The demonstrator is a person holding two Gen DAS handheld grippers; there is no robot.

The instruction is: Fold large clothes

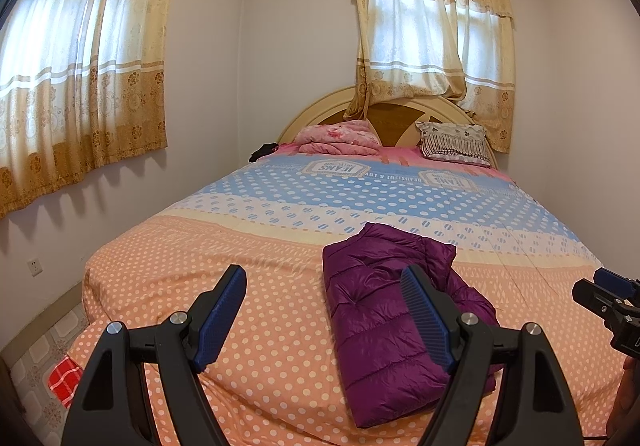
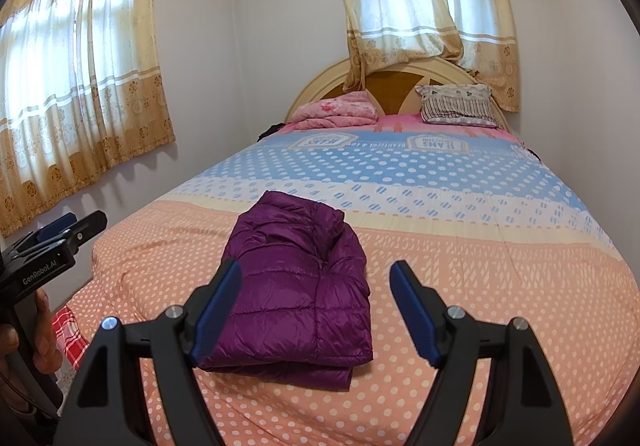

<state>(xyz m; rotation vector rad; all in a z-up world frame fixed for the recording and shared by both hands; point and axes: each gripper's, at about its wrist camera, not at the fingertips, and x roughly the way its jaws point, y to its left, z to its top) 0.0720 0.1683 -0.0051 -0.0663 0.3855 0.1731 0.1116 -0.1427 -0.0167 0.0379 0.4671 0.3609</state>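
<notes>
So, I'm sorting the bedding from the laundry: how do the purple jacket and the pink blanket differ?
The jacket is shiny, quilted and plain purple; the blanket is soft-looking pink with a darker pink print. The jacket lies near the foot of the bed on the orange dotted part; the blanket sits at the headboard, beside the pillow. Both are folded into bundles.

The purple puffer jacket point(image 2: 296, 286), folded on the bedspread point(image 2: 460, 266), was quilted cloth with a slight sheen. The bedspread itself was matt printed cotton-like cloth. Behind the jacket, the headboard point(image 2: 394, 86) looked like smooth varnished wood. Nearest the jacket, the left gripper point(image 1: 324, 322) and right gripper point(image 2: 316, 314) were matt black plastic with ribbed blue pads point(image 1: 428, 322) and shiny metal pins.
</notes>
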